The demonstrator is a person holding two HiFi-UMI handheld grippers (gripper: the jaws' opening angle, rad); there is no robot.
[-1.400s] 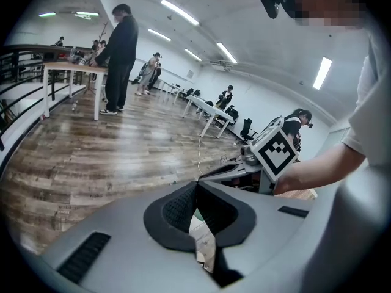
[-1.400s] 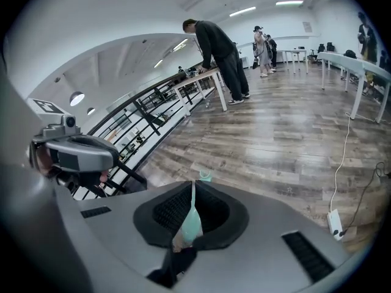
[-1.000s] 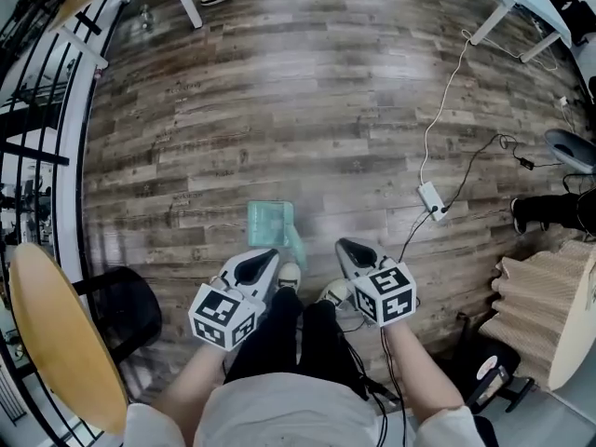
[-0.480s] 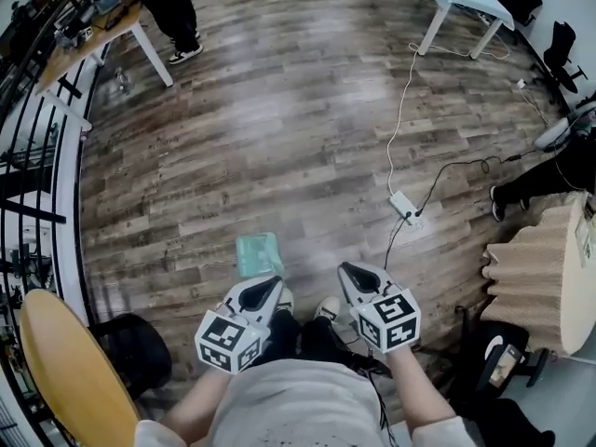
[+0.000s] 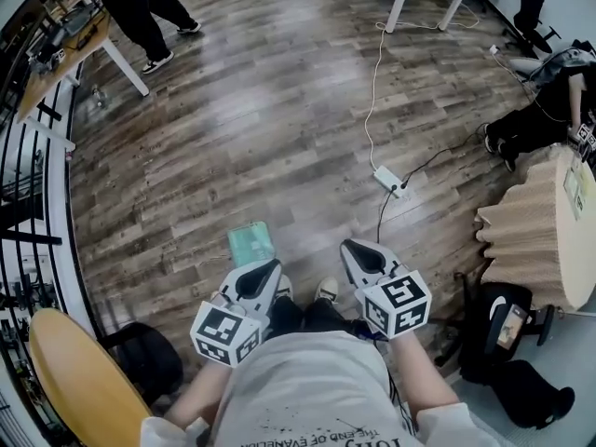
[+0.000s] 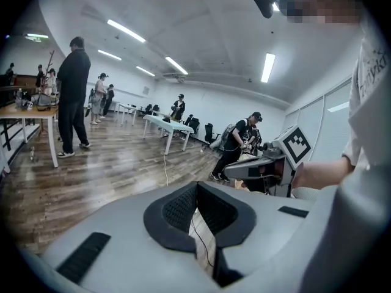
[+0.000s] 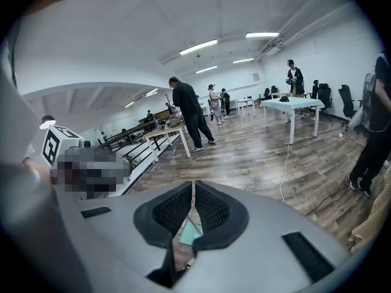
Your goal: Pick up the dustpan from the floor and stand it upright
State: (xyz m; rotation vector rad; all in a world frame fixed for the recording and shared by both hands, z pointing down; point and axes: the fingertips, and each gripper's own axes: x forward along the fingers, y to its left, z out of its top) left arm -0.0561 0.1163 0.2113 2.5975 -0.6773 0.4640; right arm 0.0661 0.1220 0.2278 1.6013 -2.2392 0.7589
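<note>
Dustpan point(image 5: 251, 243) lies on the floor point(image 5: 279, 119) just beyond the left tool point(image 5: 269, 269).

A line of small dark capital lettering point(image 5: 321, 435) runs across the front of the person's light shirt point(image 5: 307, 389). The frame's bottom edge cuts it off, and only "THE END OF" seems readable.

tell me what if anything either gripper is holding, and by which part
Nothing. The left gripper and right gripper are both shut and empty; the green dustpan lies on the floor.
</note>
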